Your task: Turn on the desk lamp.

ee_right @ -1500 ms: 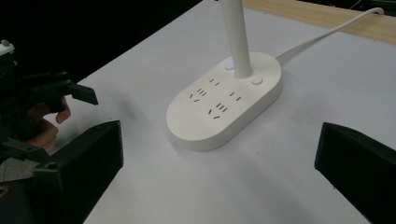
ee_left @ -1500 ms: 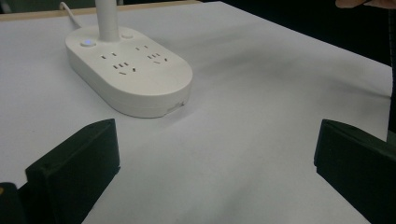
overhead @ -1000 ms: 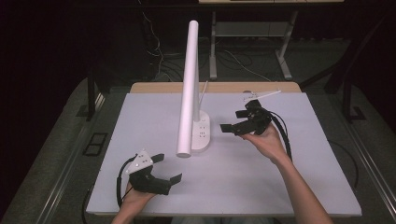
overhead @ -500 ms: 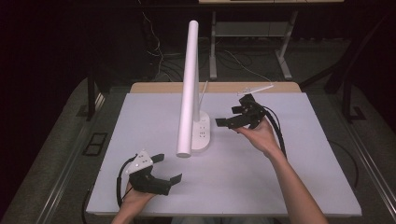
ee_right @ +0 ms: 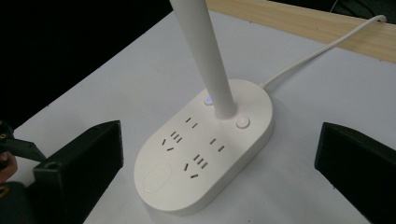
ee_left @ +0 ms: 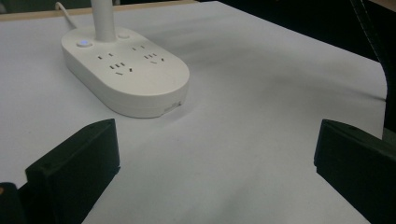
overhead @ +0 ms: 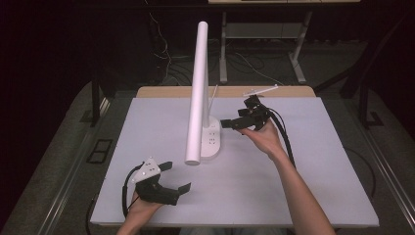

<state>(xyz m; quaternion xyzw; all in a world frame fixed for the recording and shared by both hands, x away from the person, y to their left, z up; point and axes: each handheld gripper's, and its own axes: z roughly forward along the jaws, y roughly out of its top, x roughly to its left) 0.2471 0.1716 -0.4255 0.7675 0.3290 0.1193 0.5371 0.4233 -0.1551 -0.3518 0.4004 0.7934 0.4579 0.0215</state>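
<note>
Showing what we count, one white lamp (overhead: 199,88) on one socket base (ee_right: 205,149), two grippers, left gripper (overhead: 172,177) and right gripper (overhead: 229,124), both spread wide, holding nothing

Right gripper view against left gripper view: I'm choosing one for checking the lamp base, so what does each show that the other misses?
The right gripper view alone shows the white cord running from the base to the wooden table edge, a raised oval pad at the base's near end, and all the socket slots from above. The left gripper view alone shows the base's side wall with a small notch, seen from low down. Both share the oval lamp base, its white stem, the lit button, and open jaws.
</note>
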